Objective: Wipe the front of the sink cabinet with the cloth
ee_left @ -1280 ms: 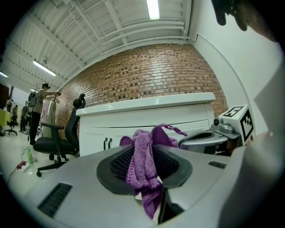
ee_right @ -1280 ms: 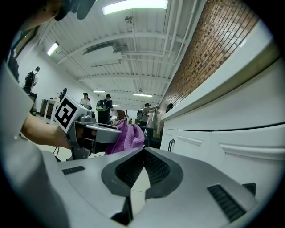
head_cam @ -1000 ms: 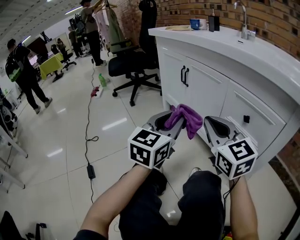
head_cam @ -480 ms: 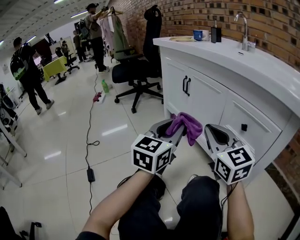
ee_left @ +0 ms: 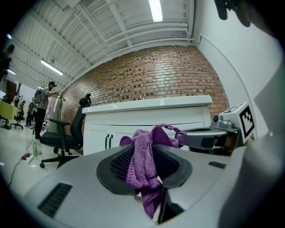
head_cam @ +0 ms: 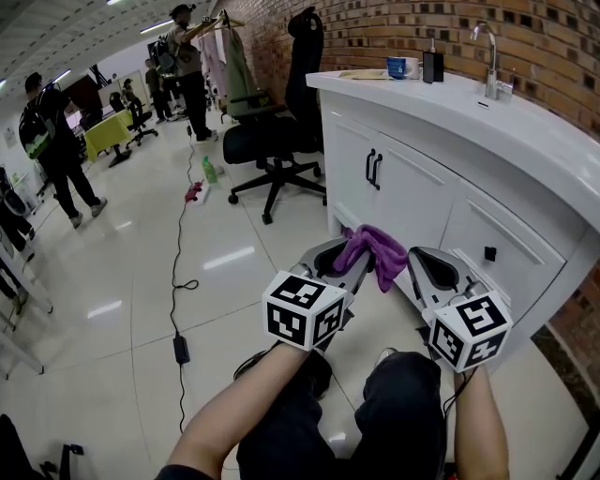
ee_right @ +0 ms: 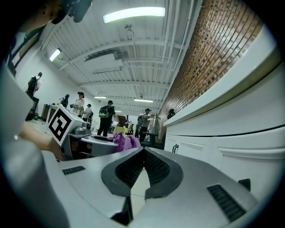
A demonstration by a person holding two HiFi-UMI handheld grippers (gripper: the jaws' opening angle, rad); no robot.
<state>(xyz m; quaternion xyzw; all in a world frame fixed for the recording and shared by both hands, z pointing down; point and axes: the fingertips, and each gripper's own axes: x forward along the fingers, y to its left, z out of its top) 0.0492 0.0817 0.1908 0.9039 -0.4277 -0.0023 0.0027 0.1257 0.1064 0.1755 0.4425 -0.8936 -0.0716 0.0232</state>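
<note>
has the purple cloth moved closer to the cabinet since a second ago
No. The purple cloth sits just as far below the black door handles as before.

We see a black office chair (head_cam: pixel 262 141) on the glossy tiled floor (head_cam: pixel 112 281) before a brick wall (head_cam: pixel 394 28), a green bottle (head_cam: pixel 210 172) near its base, a black cable (head_cam: pixel 176 272) trailing over the tiles to a power adapter (head_cam: pixel 181 345), and a person with a backpack (head_cam: pixel 56 141) standing well off at the left.

The purple cloth (head_cam: pixel 373 251) is fuzzy terry. The sink cabinet (head_cam: pixel 412 187) is smooth glossy white, the floor (head_cam: pixel 141 281) shiny tile, the wall (head_cam: pixel 544 37) rough brick.
</note>
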